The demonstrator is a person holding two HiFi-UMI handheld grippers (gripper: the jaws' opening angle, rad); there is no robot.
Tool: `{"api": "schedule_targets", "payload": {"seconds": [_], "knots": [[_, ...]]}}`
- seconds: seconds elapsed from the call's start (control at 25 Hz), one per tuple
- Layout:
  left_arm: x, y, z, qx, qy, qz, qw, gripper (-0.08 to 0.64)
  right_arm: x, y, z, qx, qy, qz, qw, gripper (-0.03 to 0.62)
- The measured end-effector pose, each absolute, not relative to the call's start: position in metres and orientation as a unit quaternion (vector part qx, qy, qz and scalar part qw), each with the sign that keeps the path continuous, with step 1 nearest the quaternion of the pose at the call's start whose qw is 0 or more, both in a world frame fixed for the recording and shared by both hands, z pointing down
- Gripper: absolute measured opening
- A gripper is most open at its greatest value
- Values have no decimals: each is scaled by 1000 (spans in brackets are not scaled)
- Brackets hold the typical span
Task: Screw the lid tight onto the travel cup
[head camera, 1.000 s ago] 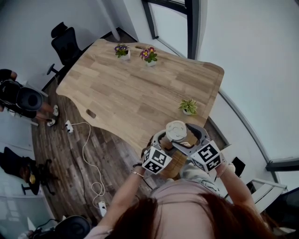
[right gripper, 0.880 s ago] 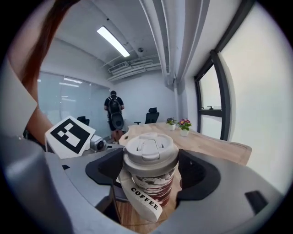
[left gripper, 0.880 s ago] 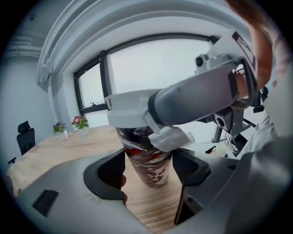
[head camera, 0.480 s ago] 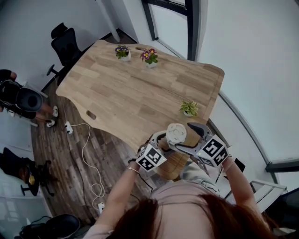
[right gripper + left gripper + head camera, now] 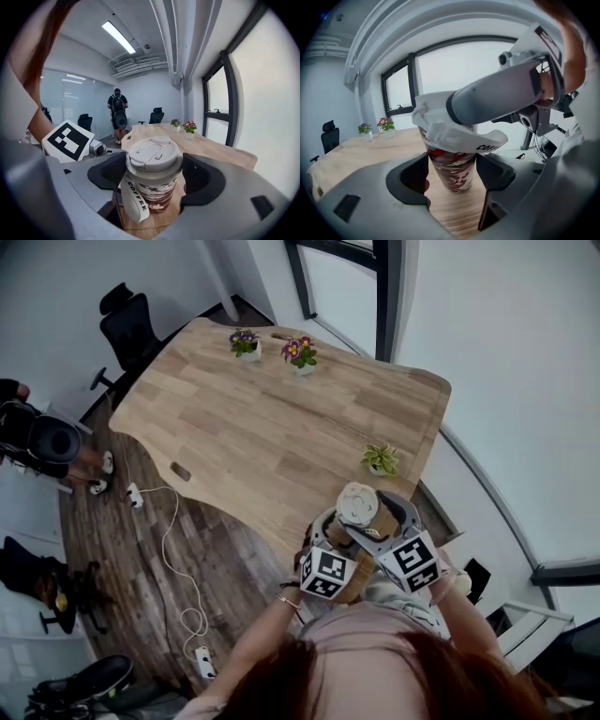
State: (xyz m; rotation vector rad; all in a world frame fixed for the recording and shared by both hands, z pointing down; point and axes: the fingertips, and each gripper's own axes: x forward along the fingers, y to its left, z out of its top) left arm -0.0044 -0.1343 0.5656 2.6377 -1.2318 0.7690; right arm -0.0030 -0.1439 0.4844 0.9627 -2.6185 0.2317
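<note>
The travel cup stood at the tabletop's near edge, its body pinched by the left tool and its lid by the right tool, apparently mid-tightening and likely needing a firm twist next.

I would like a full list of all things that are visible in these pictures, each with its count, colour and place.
table: 1, light wood, middle of the room
flower pots: 2, purple and pink blooms, table's far end
green plant: 1, white pot, table's right edge
travel cup: 1, red-and-white pattern, table's near edge
lid: 1, off-white, on the cup
office chairs: 2, black, past the table's far end
person: 1, dark clothes, backpack, on the floor beyond the table
cable: 1, white, floor left of table
left gripper: 1, grey, jaws on the cup's body
right gripper: 1, grey, jaws on the lid
</note>
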Motion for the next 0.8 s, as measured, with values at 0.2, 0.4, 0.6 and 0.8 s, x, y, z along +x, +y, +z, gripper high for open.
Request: {"api": "schedule_targets", "payload": {"seconds": [0.2, 0.4, 0.6, 0.8], "knots": [[-7, -132, 569, 899, -351, 255, 56, 308, -5, -137, 482, 283, -939, 95, 169, 376], [-14, -126, 570, 930, -243, 274, 37, 307, -11, -138, 482, 209, -954, 94, 193, 377], [-14, -126, 569, 932, -206, 297, 27, 307, -19, -133, 488, 147, -959, 90, 223, 376], [-9, -134, 568, 915, -291, 275, 42, 308, -14, -145, 486, 247, -948, 82, 186, 376]]}}
